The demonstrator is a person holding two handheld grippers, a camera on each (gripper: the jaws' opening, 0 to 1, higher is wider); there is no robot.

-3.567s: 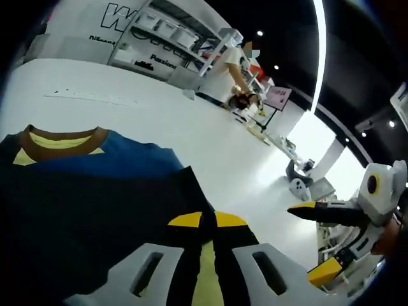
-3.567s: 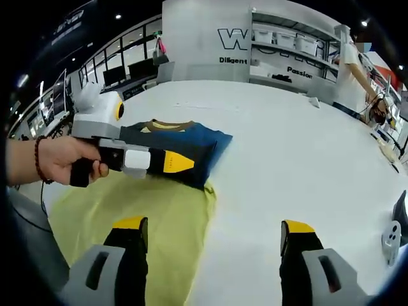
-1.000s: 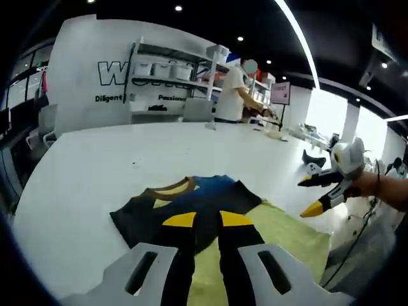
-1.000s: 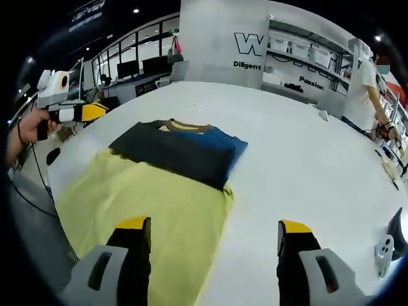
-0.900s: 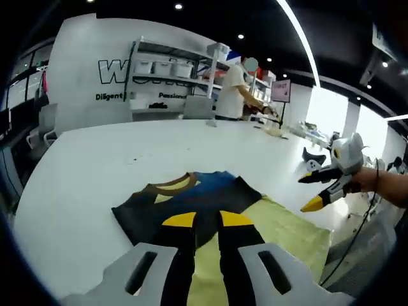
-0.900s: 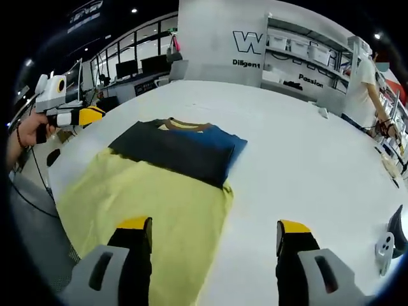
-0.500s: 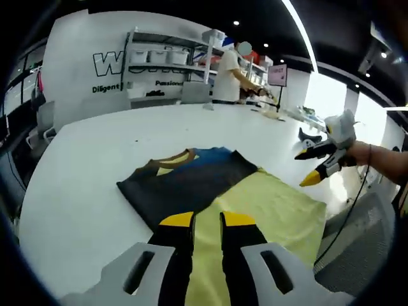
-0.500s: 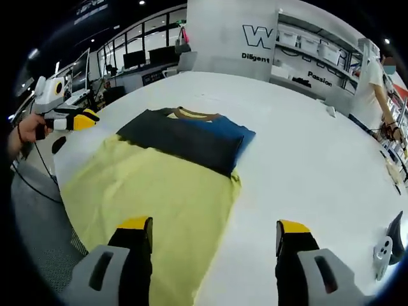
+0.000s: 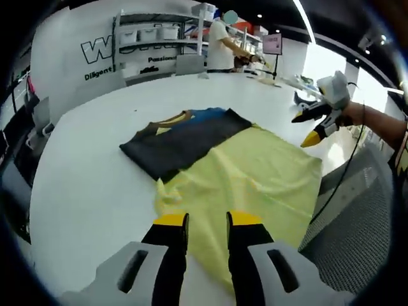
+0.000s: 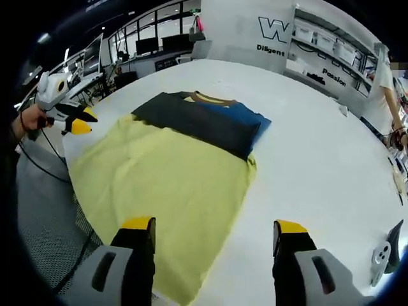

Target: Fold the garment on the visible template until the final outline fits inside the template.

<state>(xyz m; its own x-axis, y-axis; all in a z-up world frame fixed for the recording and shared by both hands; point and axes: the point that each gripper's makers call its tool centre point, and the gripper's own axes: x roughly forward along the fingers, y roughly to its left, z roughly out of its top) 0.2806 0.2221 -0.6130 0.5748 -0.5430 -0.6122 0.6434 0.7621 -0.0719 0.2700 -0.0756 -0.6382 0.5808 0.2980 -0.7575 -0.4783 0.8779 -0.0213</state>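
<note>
Since the earlier frames both grippers have pulled back and up, away from the cloth, so more of the table now shows under each camera; the garment itself lies as it did a second ago.

The folded garment (image 10: pixel 203 121), dark with a blue panel and a brown collar, lies flat on the far part of the yellow template (image 10: pixel 166 191), its near edge overlapping the template's far edge. In the left gripper view the same garment (image 9: pixel 185 137) sits at the far left corner of the yellow sheet (image 9: pixel 255 185). Part of it, collar and far side, appears to reach past the yellow onto the bare white table (image 10: pixel 319 166), so by my reading the outline does not yet fit inside the template.

The right gripper (image 10: pixel 213 229) hovers over the template's near edge, jaws wide apart and holding nothing. The left gripper (image 9: pixel 207 220) has its jaws nearly together with a narrow gap, nothing between them; it also appears at the left of the right gripper view (image 10: pixel 64 105), well clear of the cloth.

The retreat suggests a pause between folds; the garment likely needs shifting or another fold.

A person (image 9: pixel 220 44) stands at shelves far off.
</note>
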